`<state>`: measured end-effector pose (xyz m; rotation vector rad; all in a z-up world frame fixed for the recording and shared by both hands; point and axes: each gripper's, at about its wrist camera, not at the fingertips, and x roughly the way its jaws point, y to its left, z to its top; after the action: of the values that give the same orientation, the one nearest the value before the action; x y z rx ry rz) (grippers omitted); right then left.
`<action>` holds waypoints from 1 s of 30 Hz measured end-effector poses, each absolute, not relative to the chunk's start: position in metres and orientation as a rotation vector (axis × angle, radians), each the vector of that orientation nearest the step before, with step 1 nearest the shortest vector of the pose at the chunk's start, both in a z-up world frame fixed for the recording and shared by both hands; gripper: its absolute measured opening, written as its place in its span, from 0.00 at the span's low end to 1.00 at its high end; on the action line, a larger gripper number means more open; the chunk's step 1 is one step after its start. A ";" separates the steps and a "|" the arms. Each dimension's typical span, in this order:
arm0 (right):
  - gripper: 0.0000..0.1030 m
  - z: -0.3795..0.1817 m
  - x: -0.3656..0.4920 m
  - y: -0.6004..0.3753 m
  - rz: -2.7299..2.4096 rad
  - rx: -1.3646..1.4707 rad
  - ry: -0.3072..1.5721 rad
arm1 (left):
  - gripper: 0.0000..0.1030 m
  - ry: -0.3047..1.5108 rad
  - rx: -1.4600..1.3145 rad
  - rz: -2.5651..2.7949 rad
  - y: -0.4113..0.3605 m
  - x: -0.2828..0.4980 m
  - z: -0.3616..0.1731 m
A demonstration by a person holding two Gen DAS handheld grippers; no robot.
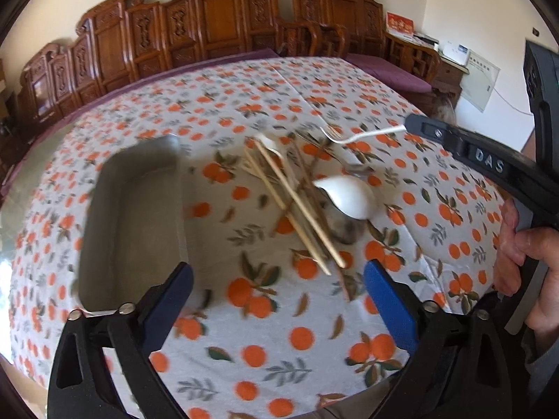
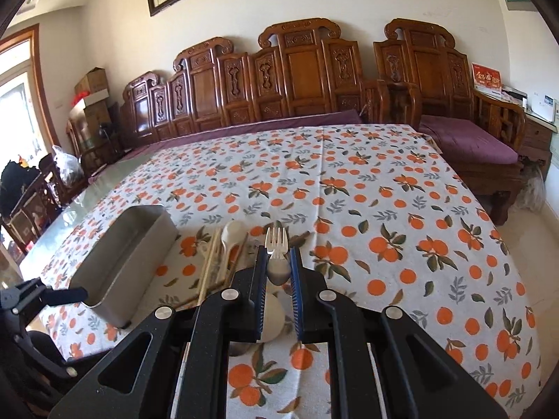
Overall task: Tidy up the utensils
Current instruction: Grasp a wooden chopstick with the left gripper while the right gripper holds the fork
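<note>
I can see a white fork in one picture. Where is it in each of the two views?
Left wrist view: the fork is upper right of centre, held above the table by the right gripper.
Right wrist view: the fork is at centre, poking out between the near-shut jaws.
Shared landmark: the metal tray, left of the utensil pile in both.

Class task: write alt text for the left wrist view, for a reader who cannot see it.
The right gripper holds a white plastic fork above a pile of wooden chopsticks and a white spoon on an orange-print tablecloth. A grey metal tray sits left; the left gripper jaws stand open.
</note>
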<state>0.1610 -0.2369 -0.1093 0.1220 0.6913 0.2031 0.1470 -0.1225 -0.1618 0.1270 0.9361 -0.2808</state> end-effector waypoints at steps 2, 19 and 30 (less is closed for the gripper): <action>0.14 -0.112 0.161 -0.238 0.197 0.119 0.700 | 0.81 0.958 0.132 -0.293 -0.131 0.147 -0.170; 0.14 -0.115 0.159 -0.239 0.184 0.121 0.705 | 0.30 1.051 0.130 -0.305 -0.167 0.151 -0.218; 0.14 -0.114 0.158 -0.236 0.195 0.121 0.701 | 0.04 1.042 0.094 -0.335 -0.153 0.140 -0.198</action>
<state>0.1582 -0.2362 -0.1138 0.1211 0.7009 0.1950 0.1396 -0.1532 -0.1976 0.0944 1.0421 -0.3350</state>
